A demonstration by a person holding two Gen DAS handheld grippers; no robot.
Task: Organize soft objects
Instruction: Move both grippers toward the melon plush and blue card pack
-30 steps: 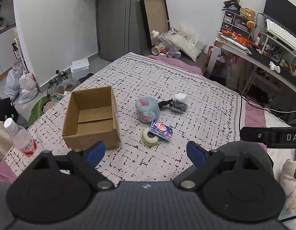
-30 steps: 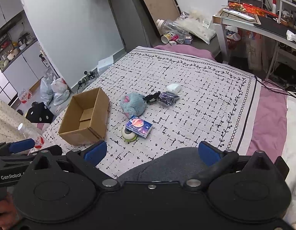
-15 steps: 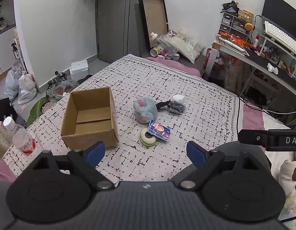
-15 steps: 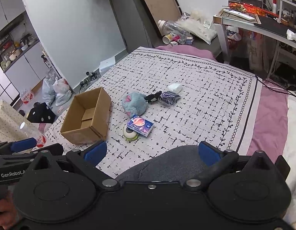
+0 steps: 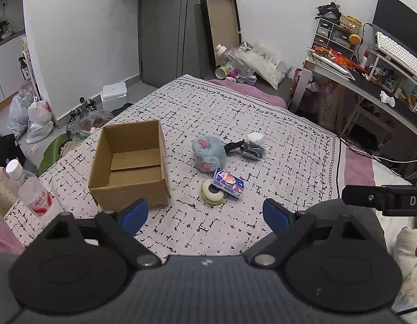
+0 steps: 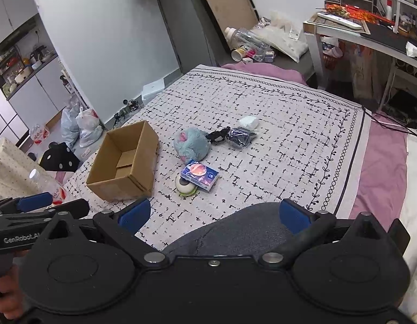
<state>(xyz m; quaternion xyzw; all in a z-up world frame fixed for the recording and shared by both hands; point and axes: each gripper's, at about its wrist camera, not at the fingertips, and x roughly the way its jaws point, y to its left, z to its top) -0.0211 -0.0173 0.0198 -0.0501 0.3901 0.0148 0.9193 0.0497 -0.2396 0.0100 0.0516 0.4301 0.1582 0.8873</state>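
Cardboard is all that shows inside the box [image 5: 132, 162]: its flaps are open and its floor is bare, so by the look of things nothing has been sorted yet. The box stands on the bed [image 5: 289, 145], on the left part of the patterned cover, with a plastic bottle [image 5: 30, 189] just beside its near left corner.

Everything to be sorted lies in a loose cluster to the right of the box. A blue-grey plush toy [image 5: 208, 154] with pink ears sits nearest the box. Behind it to the right are a dark bundle in a clear bag [image 5: 251, 149] and a small white wad [image 5: 255, 137]. In front of the plush toy a round pale roll [image 5: 212, 193] lies partly under a small printed packet [image 5: 230, 183]; the two are touching.

The left gripper [image 5: 205, 213] hovers low over the near edge of the bed, its fingers spread wide and holding nothing. The right gripper [image 6: 212, 214] hangs further back over a grey-clad knee, fingers likewise wide and empty.

My judgement is that the whole job remains: each soft thing has yet to be picked up and put into the box, the plush toy being the closest and easiest first grab.
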